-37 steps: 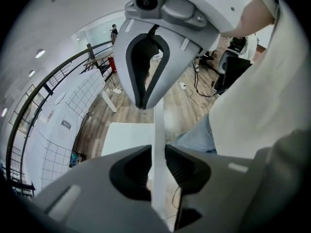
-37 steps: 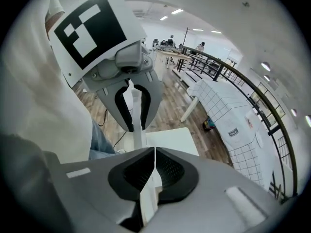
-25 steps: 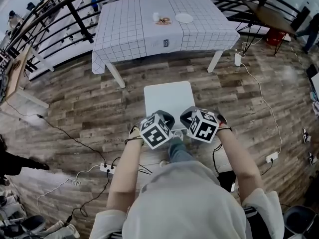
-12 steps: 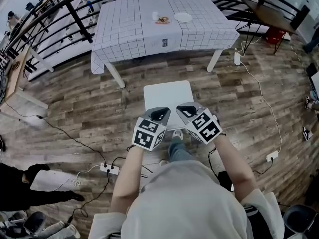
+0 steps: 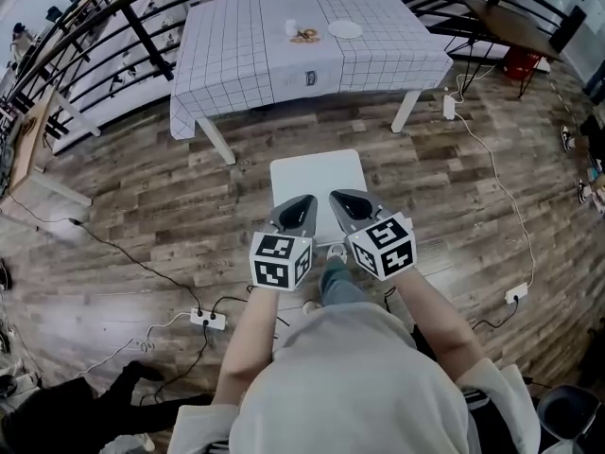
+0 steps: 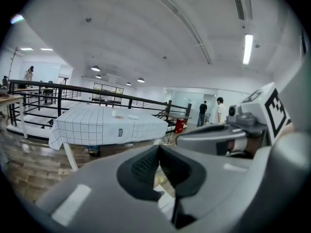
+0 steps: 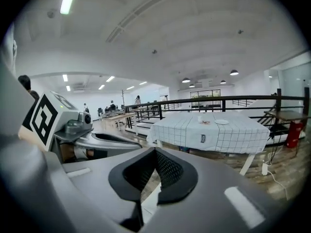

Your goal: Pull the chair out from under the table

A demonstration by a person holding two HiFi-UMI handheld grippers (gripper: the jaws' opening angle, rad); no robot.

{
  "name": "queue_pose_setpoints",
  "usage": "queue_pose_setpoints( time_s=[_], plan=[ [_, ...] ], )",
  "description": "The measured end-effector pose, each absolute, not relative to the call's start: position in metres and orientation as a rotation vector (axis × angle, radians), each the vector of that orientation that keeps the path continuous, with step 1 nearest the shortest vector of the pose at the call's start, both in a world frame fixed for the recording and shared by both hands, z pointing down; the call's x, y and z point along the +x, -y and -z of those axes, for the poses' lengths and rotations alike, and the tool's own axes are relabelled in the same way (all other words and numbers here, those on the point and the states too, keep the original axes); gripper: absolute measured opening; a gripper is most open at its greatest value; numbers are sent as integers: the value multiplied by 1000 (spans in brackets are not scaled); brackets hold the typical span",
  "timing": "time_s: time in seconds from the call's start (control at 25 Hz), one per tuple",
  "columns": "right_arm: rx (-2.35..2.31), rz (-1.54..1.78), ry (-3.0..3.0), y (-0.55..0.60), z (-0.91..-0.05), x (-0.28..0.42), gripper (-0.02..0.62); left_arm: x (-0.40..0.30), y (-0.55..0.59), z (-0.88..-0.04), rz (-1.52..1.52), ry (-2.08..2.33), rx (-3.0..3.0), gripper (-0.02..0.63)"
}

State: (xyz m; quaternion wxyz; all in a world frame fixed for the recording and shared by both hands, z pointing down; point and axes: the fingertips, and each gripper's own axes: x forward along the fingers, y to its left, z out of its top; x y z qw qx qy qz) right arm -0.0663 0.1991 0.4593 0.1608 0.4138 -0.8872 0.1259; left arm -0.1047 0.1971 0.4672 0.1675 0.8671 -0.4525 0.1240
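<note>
Left gripper: I read the jaws clenched together, pad against pad, with nothing between them. It hangs over the near left part of the chair seat. Its nose points toward the table and slightly down.
Right gripper: the jaws are likewise pressed together and empty. It hangs over the near right part of the seat, just beside the left gripper, and the two noses converge.
Chair: white square seat, standing on the floor fully clear of the table, between the table and me. A strip of bare floor separates its far edge from the tablecloth hem. I cannot tell whether either gripper touches the seat.
Table: covered by a white grid-pattern cloth, with white legs showing at the near corners.
On the table: a plate and a cup near the far centre, apart from each other.
Floor: wood planks, with cables and a power strip at my left.
Railing: black, curving behind the table.
</note>
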Motion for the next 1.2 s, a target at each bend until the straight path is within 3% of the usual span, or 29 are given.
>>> queue_pose_setpoints(
  time_s=[1.2],
  plan=[
    [1302, -525, 2619, -202, -450, -72, -3, -115, -205, -452, -264, 1360, 2452, 11]
  ],
)
